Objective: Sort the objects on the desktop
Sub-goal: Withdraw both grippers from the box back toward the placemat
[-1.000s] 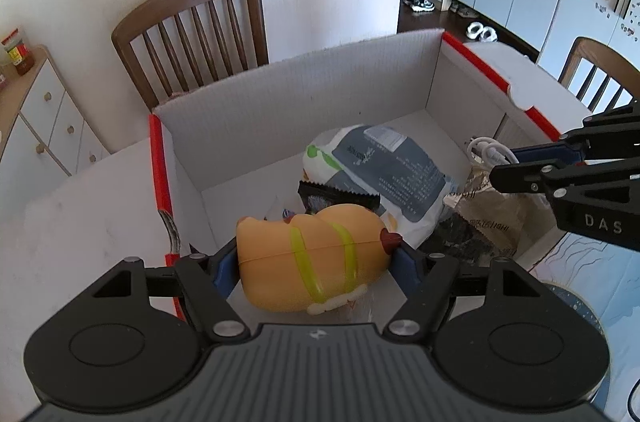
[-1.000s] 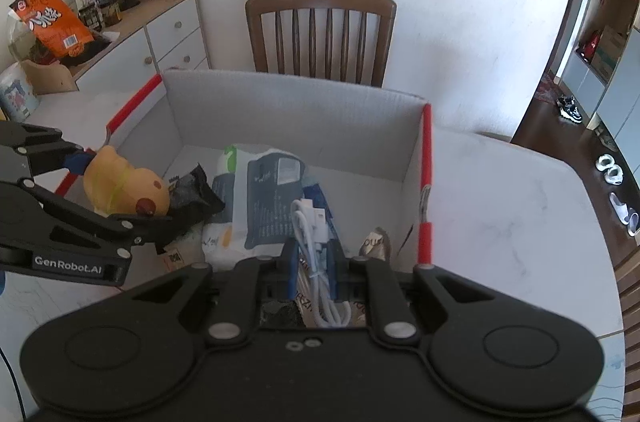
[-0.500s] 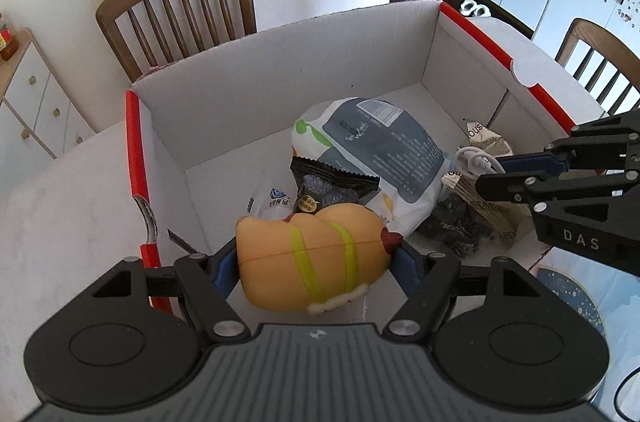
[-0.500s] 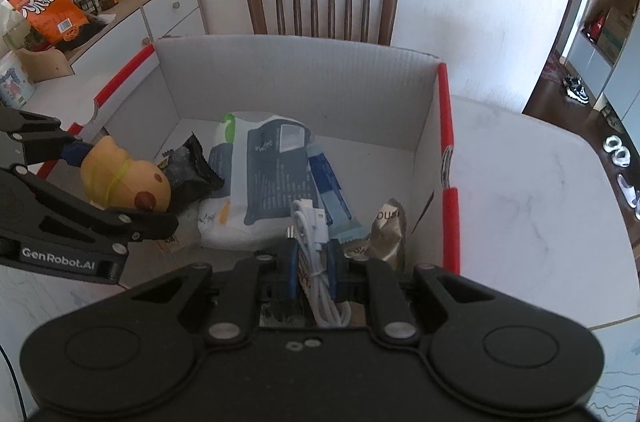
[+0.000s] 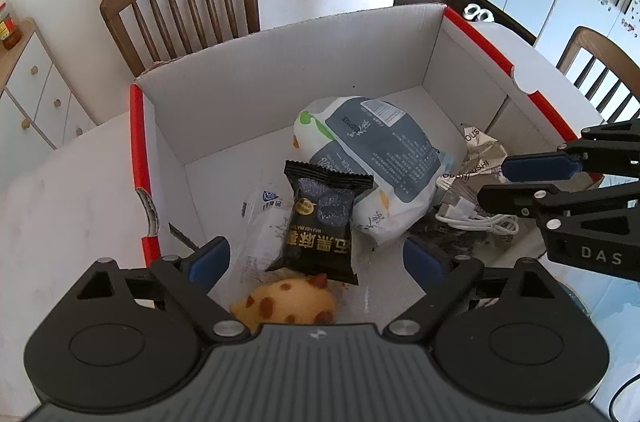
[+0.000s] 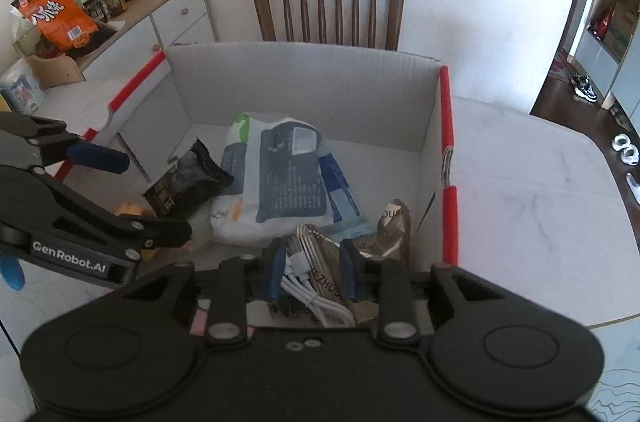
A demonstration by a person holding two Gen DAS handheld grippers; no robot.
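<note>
Left wrist view first: the left gripper [image 5: 316, 258] hangs over the near left corner of the cardboard box [image 5: 280, 62], its jaws spread wide after just opening, nothing between them. The yellow spotted toy [image 5: 286, 302] lies free on the box floor right below, tucked against the box's near wall, with the black snack packet [image 5: 324, 218] overlapping its far edge. Behind the packet, in the middle of the box, sits the big white-and-grey bag [image 5: 368, 158]. Over at the box's right side, the right gripper [image 6: 312, 270] has its jaws partly apart, also just opening; the white cable [image 6: 316, 298] lies coiled between them on the crumpled brown wrapper [image 6: 392, 230], and the pads stand clear of it. Beyond the box's far wall stands a wooden chair [image 6: 328, 6].
</note>
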